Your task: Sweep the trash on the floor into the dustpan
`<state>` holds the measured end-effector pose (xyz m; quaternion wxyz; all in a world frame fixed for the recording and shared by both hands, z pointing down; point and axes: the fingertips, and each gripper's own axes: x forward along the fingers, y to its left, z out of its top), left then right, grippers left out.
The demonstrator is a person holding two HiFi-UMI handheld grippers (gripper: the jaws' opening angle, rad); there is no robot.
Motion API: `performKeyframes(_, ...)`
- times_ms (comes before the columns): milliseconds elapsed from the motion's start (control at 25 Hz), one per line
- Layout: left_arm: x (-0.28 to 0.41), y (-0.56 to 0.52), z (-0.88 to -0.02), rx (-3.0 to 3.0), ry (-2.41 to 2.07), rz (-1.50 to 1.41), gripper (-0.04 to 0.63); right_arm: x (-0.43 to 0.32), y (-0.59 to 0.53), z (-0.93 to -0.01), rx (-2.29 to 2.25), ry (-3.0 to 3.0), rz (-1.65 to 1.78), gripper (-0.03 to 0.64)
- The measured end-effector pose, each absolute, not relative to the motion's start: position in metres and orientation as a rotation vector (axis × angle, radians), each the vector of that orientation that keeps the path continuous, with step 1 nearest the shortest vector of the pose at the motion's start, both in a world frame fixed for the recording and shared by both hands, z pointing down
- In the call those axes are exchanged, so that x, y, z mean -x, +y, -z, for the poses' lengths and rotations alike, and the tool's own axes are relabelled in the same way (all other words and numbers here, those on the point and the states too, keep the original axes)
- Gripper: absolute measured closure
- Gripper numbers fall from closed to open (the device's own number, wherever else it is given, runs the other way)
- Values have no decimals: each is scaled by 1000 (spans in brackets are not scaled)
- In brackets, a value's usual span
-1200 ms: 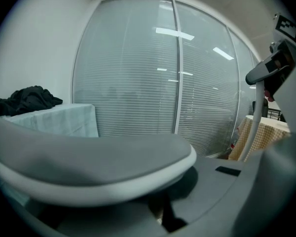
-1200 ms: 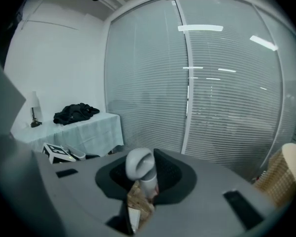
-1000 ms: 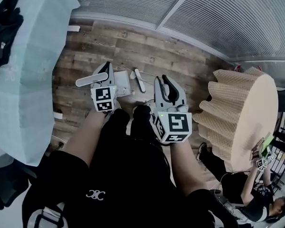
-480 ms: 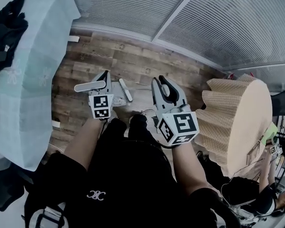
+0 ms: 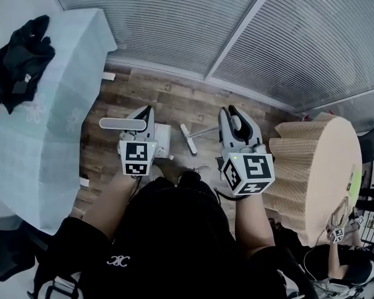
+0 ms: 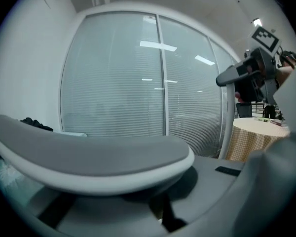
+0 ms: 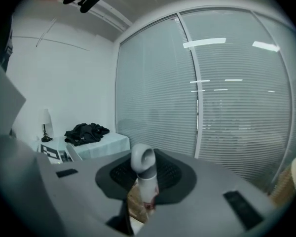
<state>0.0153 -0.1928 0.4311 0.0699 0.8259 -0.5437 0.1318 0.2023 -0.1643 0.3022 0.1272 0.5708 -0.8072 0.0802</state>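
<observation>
In the head view my left gripper is shut on the long grey-white handle of a white dustpan, which hangs low over the wooden floor. That dustpan handle fills the left gripper view. My right gripper is shut on a thin white broom stick, and the broom head rests on the floor just right of the dustpan. The stick's looped end stands between the jaws in the right gripper view. A small pale scrap lies near my feet; I cannot make out other trash.
A table with a pale blue cloth and a black garment stands at the left. A round table with a tan checked cloth is at the right. Blinds line the far wall. Another person works at the lower right.
The head view has tilted up and shows more of the blinds. Both grippers sit higher in view and the right one has shifted right. Broom head and dustpan have moved with them.
</observation>
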Motion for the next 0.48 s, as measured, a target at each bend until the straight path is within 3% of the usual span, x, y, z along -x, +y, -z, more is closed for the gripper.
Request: performKeyframes(480, -24, -200, -321, -2551, -1558, -377, 598, -213, -167, -304, -1907, -2236, -224, 534)
